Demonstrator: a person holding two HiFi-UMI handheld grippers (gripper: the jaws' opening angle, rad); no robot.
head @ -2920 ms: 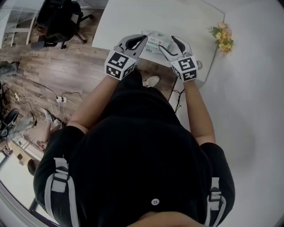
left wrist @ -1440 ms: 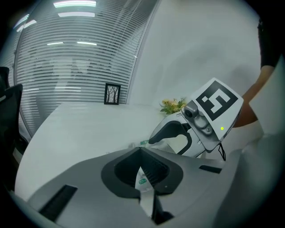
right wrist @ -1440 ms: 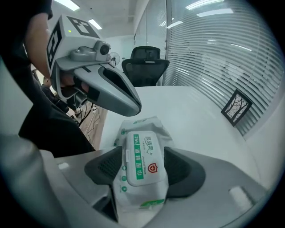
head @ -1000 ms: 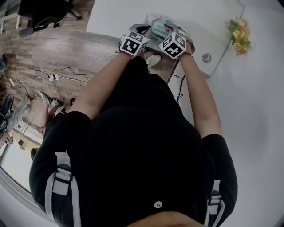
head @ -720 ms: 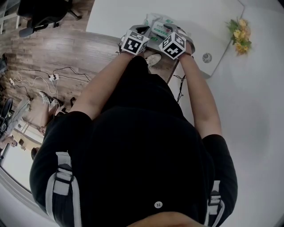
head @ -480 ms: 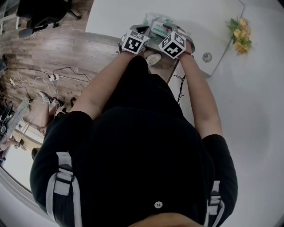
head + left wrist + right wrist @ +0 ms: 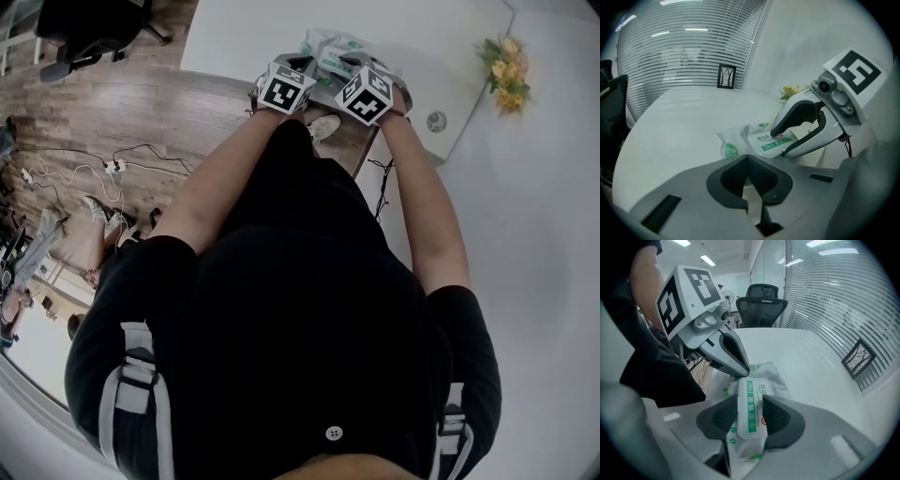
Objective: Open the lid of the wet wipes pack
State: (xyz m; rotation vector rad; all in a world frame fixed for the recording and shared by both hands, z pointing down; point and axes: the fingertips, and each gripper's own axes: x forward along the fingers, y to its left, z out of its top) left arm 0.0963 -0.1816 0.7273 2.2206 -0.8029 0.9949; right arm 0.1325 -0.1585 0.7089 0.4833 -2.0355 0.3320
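Note:
The wet wipes pack (image 7: pixel 330 49), white with green print, lies near the front edge of the white table (image 7: pixel 253 33). My right gripper (image 7: pixel 750 416) stands over its white lid (image 7: pixel 750 404). The jaws have just been closing, and the pads (image 7: pixel 723 416) now touch both long edges of the lid. In the left gripper view the right gripper (image 7: pixel 779 143) sits on the lid (image 7: pixel 771 140). My left gripper (image 7: pixel 749 161) is shut, and its tip (image 7: pixel 743 370) presses on the pack's (image 7: pixel 764 373) end. I cannot tell whether wrap is pinched. Both marker cubes hide the jaws in the head view.
A small bunch of flowers (image 7: pixel 506 61) and a round disc (image 7: pixel 436 122) are at the table's right corner. A black office chair (image 7: pixel 761 301) stands beyond the table. A framed picture (image 7: pixel 726 76) leans by the blinds. Cables (image 7: pixel 112 164) lie on the wood floor.
Since the oldest frame both grippers have come together over the pack. Over the last second the head view shows almost no movement.

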